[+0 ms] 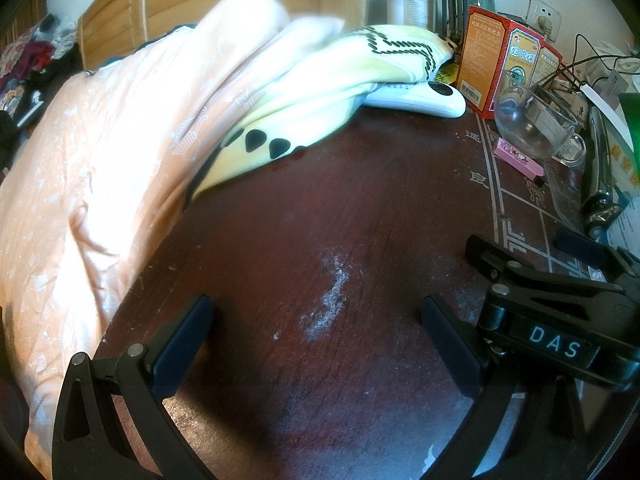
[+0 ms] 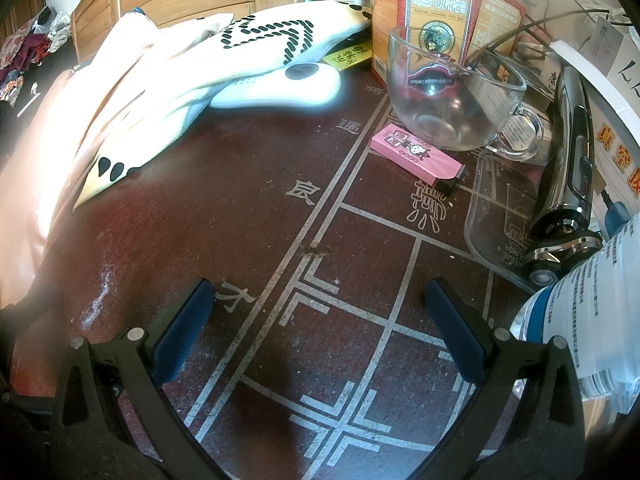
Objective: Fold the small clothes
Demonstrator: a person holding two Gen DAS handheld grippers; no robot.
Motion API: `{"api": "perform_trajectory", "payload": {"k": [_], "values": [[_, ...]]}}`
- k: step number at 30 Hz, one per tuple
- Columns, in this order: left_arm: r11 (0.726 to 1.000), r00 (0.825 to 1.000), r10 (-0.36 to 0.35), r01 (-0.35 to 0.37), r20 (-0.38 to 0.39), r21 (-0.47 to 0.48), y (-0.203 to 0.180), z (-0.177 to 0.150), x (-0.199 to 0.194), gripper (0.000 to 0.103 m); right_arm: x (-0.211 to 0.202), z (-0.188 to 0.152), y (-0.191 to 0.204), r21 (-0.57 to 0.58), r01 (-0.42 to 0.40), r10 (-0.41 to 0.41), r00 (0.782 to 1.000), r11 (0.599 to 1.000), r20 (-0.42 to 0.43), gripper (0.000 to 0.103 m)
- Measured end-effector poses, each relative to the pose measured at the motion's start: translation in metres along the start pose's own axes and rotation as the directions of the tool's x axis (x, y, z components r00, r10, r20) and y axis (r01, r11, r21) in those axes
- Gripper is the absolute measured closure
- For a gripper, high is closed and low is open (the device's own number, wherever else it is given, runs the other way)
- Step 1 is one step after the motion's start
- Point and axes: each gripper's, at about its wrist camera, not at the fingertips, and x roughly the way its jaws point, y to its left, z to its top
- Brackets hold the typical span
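Two handheld grippers hover low over a dark red-brown table printed with pale grid lines and Chinese characters. The left gripper has its blue-padded fingers spread wide apart with nothing between them, above a bare, dusty patch of wood. The right gripper is likewise spread wide and empty, over the printed grid; its black body also shows at the right edge of the left wrist view. The clothes lie at the table's far left: a peach-coloured garment in a soft heap, with a pale yellow garment (black dotted pattern) draped against it and partly over a white remote-like device. Well to the right stand a red medicine box, a clear glass cup, a small pink box and an electric shaver.
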Motion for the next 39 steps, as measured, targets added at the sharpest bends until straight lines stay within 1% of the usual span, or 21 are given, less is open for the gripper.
{"api": "perform_trajectory", "payload": {"k": [39], "values": [[1.000,1.000,0.000,0.000,0.000,0.000,0.0009,0.0007,0.0010,0.000,-0.0005,0.0001,-0.0002,0.000,0.000,0.000,1.000,1.000,0.000,0.000]]}}
